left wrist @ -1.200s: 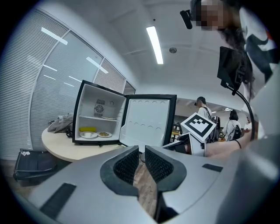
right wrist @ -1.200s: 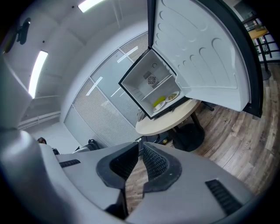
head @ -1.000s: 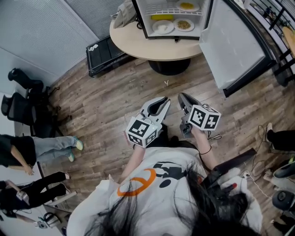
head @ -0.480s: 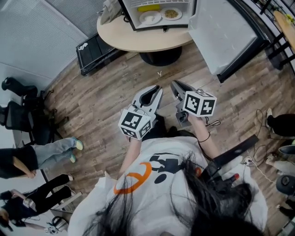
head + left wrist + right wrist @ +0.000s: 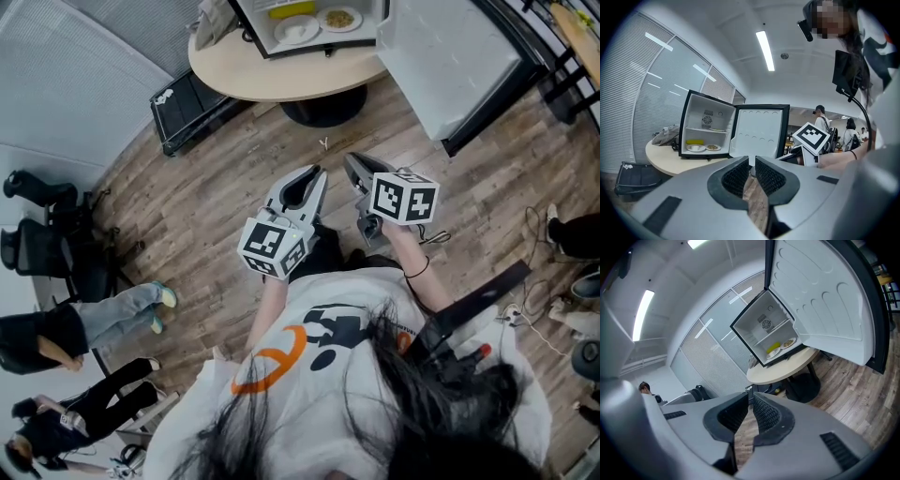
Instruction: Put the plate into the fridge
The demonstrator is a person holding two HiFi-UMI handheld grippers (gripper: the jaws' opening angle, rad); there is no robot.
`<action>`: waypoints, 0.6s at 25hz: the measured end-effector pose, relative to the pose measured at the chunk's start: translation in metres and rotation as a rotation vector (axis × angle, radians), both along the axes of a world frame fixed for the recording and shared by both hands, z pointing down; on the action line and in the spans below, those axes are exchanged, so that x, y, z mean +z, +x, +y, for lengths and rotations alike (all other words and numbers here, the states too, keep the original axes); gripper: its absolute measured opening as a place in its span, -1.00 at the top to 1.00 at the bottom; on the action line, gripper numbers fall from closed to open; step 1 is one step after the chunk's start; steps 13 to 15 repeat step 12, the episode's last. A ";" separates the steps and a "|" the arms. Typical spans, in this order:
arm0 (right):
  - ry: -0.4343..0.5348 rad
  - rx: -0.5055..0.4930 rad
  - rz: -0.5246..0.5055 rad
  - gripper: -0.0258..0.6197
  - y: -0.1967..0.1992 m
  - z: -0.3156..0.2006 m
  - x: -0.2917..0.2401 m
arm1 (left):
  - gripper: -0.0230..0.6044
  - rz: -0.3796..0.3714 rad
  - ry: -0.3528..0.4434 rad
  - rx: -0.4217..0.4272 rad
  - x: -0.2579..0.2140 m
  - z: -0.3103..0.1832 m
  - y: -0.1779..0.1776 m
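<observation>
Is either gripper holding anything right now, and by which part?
Nothing is held. The left gripper and the right gripper both have their jaws closed with nothing between them, well short of the open fridge.

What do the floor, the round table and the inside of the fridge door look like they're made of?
Floor: wood or wood-look planks, matte; grain and plank seams show.
Round table: pale, smooth top, likely laminate; no grain visible.
Fridge door, inside: white moulded plastic, slightly glossy, with pressed-in round hollows.
</observation>
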State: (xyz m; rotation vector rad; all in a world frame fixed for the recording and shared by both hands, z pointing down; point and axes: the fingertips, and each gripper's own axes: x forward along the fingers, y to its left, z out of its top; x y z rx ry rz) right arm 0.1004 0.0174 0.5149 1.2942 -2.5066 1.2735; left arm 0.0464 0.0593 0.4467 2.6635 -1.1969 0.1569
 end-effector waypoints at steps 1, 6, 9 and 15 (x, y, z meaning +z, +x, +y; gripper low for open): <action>0.000 0.004 0.002 0.78 0.000 -0.001 0.000 | 0.77 -0.001 -0.002 0.000 0.001 -0.001 -0.001; -0.012 -0.006 0.004 0.78 -0.002 -0.006 0.006 | 0.77 0.004 -0.005 -0.008 0.002 -0.007 -0.005; -0.012 -0.009 -0.002 0.78 -0.006 -0.010 0.007 | 0.77 0.004 -0.008 -0.016 0.004 -0.011 -0.009; -0.013 -0.006 0.006 0.78 -0.006 -0.016 0.008 | 0.77 0.003 -0.011 -0.019 0.006 -0.016 -0.012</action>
